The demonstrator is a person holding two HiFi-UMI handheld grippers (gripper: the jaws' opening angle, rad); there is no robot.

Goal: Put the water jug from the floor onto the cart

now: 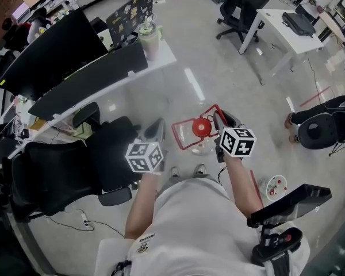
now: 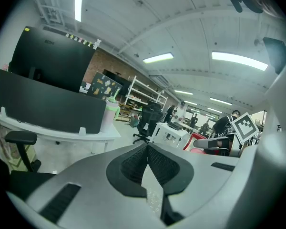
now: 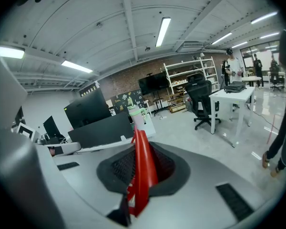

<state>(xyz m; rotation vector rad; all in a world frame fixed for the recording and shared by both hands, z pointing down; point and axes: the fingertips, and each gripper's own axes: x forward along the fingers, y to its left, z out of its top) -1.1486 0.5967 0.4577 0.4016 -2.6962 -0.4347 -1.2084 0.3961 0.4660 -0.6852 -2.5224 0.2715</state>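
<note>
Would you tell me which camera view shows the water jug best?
The head view: it shows the water jug from above, red cap included, held by the right gripper. The right gripper view shows only the red handle clamped between its jaws; the left gripper view catches just a red sliver.

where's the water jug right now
Head view, centre: the water jug is just ahead of the person's shoes, its red handle clamped in the right gripper, with the left gripper close on its left.

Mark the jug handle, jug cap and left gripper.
jug handle (image 3: pixel 142 173), right gripper view, middle of the red strip.
jug cap (image 1: pixel 201 127), head view, red top.
left gripper (image 2: pixel 147 147), left gripper view, between its fingertips.
</note>
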